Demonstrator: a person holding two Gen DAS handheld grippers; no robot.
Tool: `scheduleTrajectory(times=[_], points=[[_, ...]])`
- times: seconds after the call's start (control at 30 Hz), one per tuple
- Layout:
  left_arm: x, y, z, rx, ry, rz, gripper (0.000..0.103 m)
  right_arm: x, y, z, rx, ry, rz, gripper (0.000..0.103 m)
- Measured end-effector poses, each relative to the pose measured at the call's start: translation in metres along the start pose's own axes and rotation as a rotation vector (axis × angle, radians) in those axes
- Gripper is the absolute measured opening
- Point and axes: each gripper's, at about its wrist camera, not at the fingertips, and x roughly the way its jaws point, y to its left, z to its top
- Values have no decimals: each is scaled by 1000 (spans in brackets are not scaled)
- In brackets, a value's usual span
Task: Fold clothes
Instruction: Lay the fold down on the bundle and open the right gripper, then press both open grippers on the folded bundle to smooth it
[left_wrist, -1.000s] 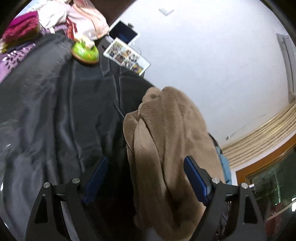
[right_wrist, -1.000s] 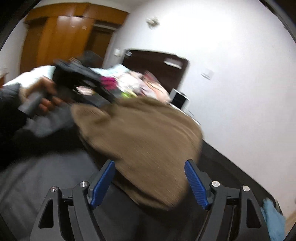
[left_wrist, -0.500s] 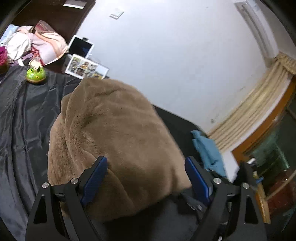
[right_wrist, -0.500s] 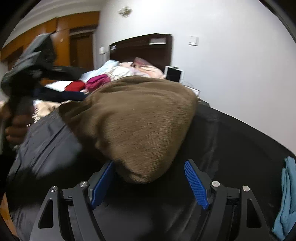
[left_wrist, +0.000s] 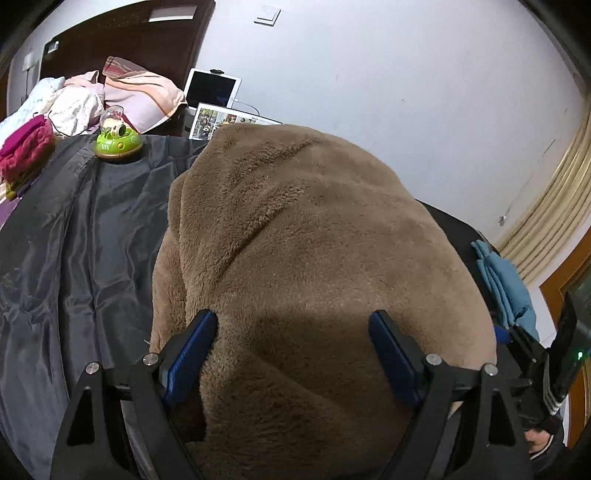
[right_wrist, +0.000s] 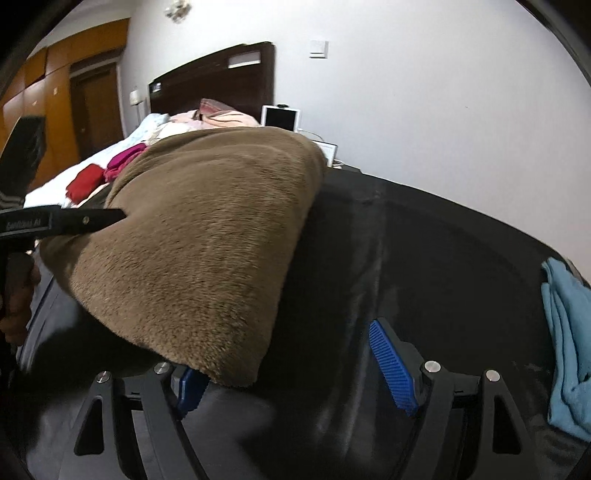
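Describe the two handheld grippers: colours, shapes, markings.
Both grippers, left and right, have black triangular-braced finger frames with silver bolts and ribbed blue pads. From the right camera, the left one's black body bears pale lettering, too blurred to read.

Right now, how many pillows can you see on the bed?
1: a striped pink pillow at the dark headboard, beside the heap of light clothes. More may be hidden under that heap.

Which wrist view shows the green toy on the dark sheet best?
The left wrist view: the green toy sits unobstructed on the dark sheet, left of the brown fleece garment, with its clear dome visible. In the right wrist view the fleece fills that side and the toy cannot be seen.
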Motion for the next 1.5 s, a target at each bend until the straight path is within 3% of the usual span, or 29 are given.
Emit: scheduleTrajectory(times=[0.1, 0.3, 0.43, 0.53, 0.73, 0.87, 1.0, 1.17, 1.3, 1.37, 1.5], points=[[5, 4, -4, 1, 1, -9, 87, 6, -7, -4, 12, 34, 3, 86], [8, 5, -5, 2, -14, -4, 87, 2, -10, -5, -9, 51, 64, 87], [2, 4, -8, -9, -27, -17, 87, -34, -9, -4, -45, -27, 140, 87], [-2, 4, -9, -15, -38, -35, 88, -63, -11, 11, -42, -140, 210, 87], [-6, 11, -9, -52, -54, -84, 89, -43, 24, 50, -128, -177, 295, 87], [-6, 14, -9, -54, -54, -102, 89, 7, 55, 58, -223, -87, 325, 87], [-6, 12, -10, -40, -51, -103, 89, 39, 54, 52, -220, -13, 352, 92], [-8, 7, -10, -29, -52, -94, 89, 49, 52, 43, -206, -16, 358, 95], [-16, 10, 0, -92, -52, -125, 89, 45, 52, 38, -197, -29, 348, 96], [-20, 10, 12, -117, -44, -140, 89, 42, 50, 36, -187, -33, 351, 96], [-22, -1, 48, -120, -37, -89, 89, 41, 49, 34, -175, -48, 353, 96]])
